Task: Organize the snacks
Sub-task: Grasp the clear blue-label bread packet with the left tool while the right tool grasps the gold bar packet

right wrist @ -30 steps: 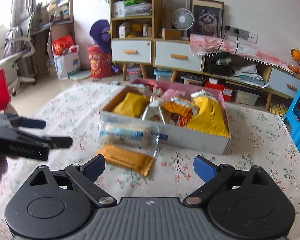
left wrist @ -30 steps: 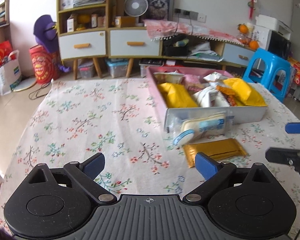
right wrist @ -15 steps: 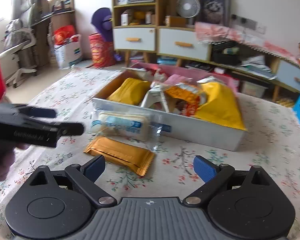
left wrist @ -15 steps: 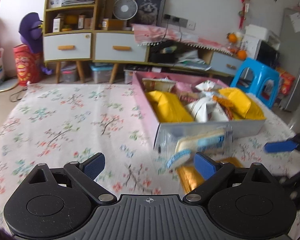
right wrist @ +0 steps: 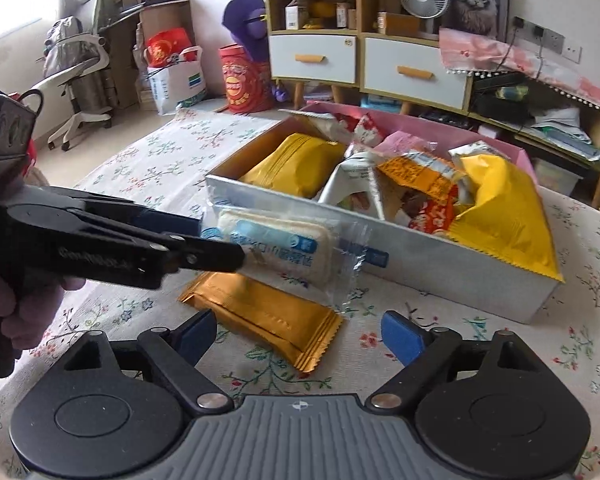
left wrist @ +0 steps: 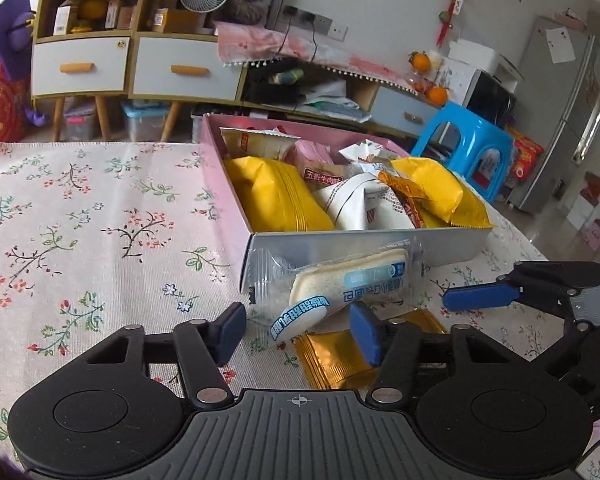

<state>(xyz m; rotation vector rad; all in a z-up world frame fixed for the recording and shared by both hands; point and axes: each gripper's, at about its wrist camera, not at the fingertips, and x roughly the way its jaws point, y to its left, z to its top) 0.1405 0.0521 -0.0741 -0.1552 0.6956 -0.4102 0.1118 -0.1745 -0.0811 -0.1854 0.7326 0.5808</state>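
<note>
The left gripper [left wrist: 298,332], its jaws just closing, straddles the cake pack [left wrist: 348,286] without pinching it. The right gripper [right wrist: 300,334], also narrowing, stands open over the gold pack [right wrist: 260,312].

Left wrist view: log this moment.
left gripper: just closing, clear-wrapped white cake packet between jaws | right gripper: just closing, empty, over gold foil packet

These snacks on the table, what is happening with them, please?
A person holds a claw in each hand. The left claw has just been closing around the clear-wrapped cream sandwich that leans on the snack box; a firm grip is not clear. The right claw, open, its jaws narrowing, hovers at the gold packet on the tablecloth.
</note>
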